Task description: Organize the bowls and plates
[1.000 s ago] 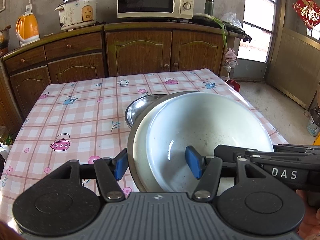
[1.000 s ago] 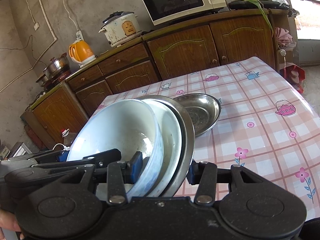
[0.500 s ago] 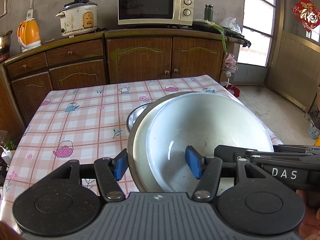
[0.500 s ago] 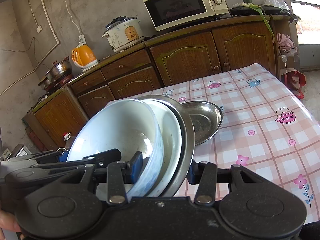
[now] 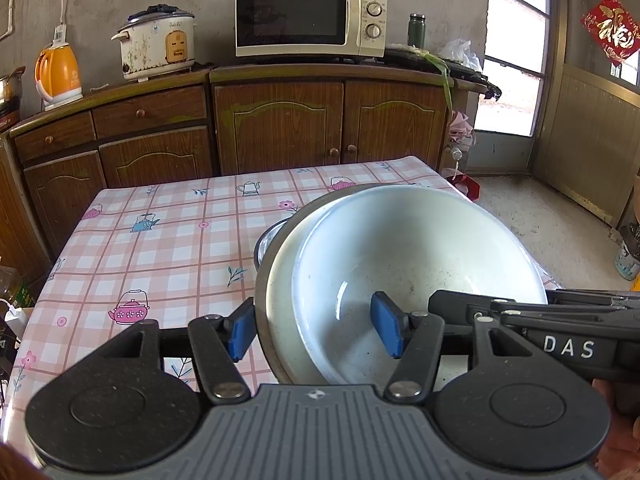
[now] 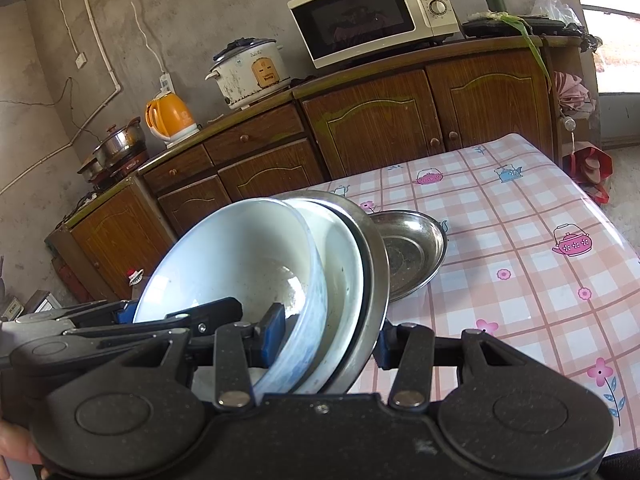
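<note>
**A:** What's in front of you, biggest first?

**B:** The table (image 5: 160, 248), in a pink checked cloth. Behind it I see the cabinets (image 5: 280, 120) with the microwave (image 5: 310, 18) on top, then the rice cooker (image 5: 158, 44) and the orange kettle (image 5: 58, 72).

**A:** And the dishes?

**B:** I have a nested stack (image 5: 380, 264) lifted above the table's near right part and tilted. The white bowl (image 6: 240, 256) sits inside a second white dish (image 6: 344, 272), and that sits in a steel plate (image 6: 374, 248) at the outside. A separate steel dish (image 6: 412, 252) lies flat on the cloth just behind the stack.

**A:** Your left gripper?

**B:** The left gripper (image 5: 316, 330) is about half open, straddling the stack's near edge. One blue pad is inside the white bowl and the other is outside the steel rim. Whether they press, I cannot tell for sure, but the stack is carried between the two tools.

**A:** The right?

**B:** My right gripper (image 6: 328, 340) stands likewise, a little under half open, across all three rims from the other side. One pad is inside the bowl and one is behind the steel plate.
</note>
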Tool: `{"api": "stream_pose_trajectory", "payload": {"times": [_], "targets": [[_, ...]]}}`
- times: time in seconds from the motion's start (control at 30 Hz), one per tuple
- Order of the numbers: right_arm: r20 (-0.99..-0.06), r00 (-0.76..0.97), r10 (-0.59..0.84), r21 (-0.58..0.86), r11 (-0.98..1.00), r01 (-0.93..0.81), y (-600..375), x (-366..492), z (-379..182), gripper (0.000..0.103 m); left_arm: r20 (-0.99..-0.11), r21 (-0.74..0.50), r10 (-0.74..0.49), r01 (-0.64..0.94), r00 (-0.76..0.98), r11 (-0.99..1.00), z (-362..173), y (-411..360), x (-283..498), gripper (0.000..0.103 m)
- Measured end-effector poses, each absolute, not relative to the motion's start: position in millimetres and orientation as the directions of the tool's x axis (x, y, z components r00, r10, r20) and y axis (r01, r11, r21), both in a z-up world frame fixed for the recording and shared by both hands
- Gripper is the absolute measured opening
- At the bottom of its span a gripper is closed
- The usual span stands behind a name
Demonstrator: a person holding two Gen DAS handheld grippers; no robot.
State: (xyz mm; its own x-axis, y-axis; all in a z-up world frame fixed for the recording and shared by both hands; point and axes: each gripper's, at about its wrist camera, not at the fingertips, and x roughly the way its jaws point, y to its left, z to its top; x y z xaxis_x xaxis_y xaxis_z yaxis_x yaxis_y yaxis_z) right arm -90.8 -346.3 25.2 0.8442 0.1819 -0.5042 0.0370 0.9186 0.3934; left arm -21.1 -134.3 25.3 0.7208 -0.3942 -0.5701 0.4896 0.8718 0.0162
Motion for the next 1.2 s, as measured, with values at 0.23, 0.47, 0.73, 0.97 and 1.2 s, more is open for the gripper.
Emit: {"api": "stream_pose_trajectory", "payload": {"times": [0.23,0.47,0.73,0.97,1.2], "targets": [[-0.501,0.846,0.182,0.393,0.919,0.036,-346.7,-90.9,27.2,0.054,-0.566,0.019,-0.396,0.491,0.723,0.871,27.0,-134.9,-20.5,0.06],[-0.5,0.847,0.181,0.393,0.919,0.036,-347.1,-89.7,30.1,0.054,-0.563,0.019,-0.396,0.491,0.725,0.871,28.9,-136.8,-19.0,0.06],[-0.499,0.847,0.181,0.393,0.919,0.036,-347.5,-89.5,30.5,0.054,-0.565,0.021,-0.395,0.491,0.725,0.871,28.5,-137.6,-19.2,0.06],[-0.499,0.848,0.18,0.393,0.919,0.036,-347.6,-89.4,30.5,0.054,-0.564,0.02,-0.396,0.491,0.725,0.871,28.4,-137.8,-18.8,0.06],[-0.498,0.848,0.18,0.393,0.919,0.036,-347.6,-89.4,30.3,0.054,-0.564,0.02,-0.395,0.491,0.725,0.871,28.3,-138.1,-18.9,0.06]]}}
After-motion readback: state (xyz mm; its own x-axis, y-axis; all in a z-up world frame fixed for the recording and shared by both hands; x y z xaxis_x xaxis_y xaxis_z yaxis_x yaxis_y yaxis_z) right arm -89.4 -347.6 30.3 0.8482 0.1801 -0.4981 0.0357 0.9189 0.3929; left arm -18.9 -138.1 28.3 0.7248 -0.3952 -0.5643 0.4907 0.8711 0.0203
